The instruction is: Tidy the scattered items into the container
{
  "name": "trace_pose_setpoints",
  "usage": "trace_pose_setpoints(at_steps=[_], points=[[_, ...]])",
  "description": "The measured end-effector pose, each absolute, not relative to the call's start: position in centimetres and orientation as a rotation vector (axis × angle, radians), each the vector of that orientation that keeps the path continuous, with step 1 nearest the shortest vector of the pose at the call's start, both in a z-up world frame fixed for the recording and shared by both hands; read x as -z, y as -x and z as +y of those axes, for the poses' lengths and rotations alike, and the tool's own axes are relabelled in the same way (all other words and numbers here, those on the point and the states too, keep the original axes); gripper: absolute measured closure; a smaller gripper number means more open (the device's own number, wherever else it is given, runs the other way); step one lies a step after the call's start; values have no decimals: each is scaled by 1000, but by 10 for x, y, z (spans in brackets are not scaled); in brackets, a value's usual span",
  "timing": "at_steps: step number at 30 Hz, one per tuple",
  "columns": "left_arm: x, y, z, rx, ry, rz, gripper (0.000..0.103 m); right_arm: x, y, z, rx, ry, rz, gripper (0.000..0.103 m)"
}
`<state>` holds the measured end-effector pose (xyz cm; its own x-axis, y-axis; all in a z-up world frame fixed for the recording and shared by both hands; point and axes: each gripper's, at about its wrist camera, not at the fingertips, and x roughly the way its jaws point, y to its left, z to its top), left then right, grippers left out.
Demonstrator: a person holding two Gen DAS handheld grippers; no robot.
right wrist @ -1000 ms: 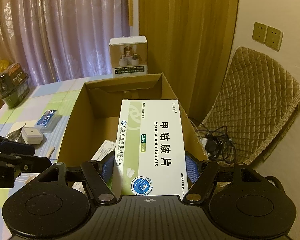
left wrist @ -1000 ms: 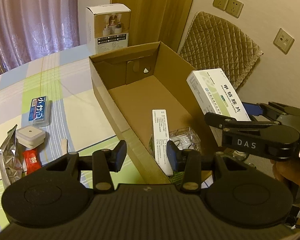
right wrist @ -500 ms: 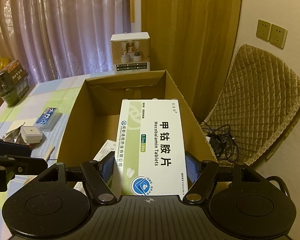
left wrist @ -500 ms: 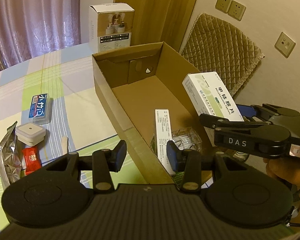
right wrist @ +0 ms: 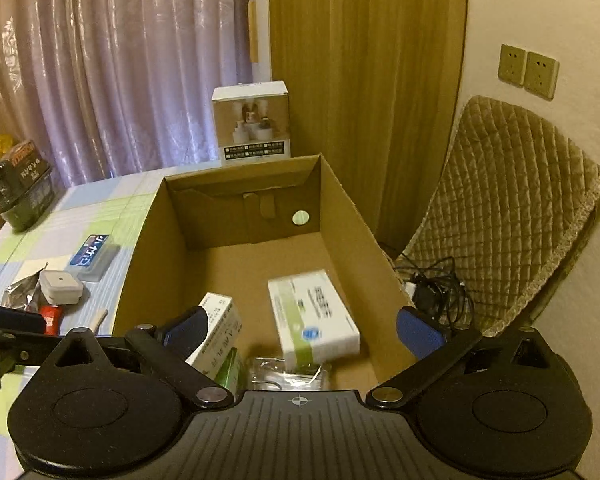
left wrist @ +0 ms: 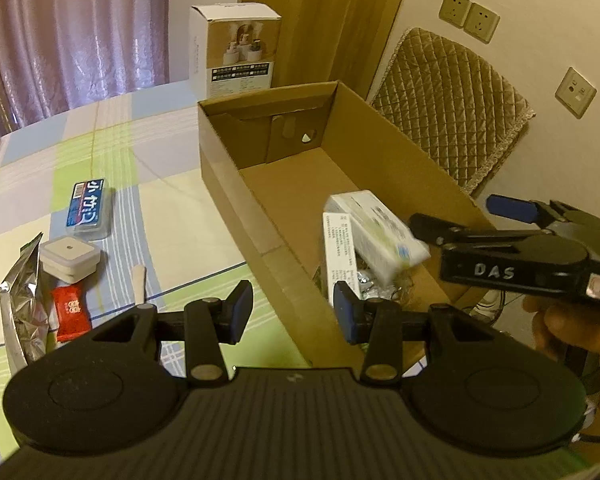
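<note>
And the right gripper [right wrist: 300, 330] lets go: its jaws are swinging wide, nothing between the pads now. The white tablet box [right wrist: 313, 316], clamped there a second ago, is blurred and tilted inside the cardboard box [right wrist: 352, 216], above a clear packet [right wrist: 288, 372] and beside a second white carton [right wrist: 216, 328]. The left gripper [left wrist: 294, 312] hovers part-open and empty over the near wall, while the mint tin [left wrist: 89, 208] waits on the tablecloth [left wrist: 172, 208].

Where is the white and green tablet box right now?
The tablet box is inside the cardboard box, near its right wall, beside another white carton and over a clear plastic packet.
</note>
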<state>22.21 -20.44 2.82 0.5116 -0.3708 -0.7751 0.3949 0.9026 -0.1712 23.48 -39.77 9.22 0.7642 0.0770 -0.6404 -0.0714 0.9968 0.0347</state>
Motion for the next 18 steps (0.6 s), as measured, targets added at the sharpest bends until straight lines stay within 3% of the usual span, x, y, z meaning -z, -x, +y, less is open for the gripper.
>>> trace_pose_setpoints(at_steps=[18], points=[[-35, -180, -135, 368, 18, 923, 56, -115, -181, -365, -120, -25, 676, 0]])
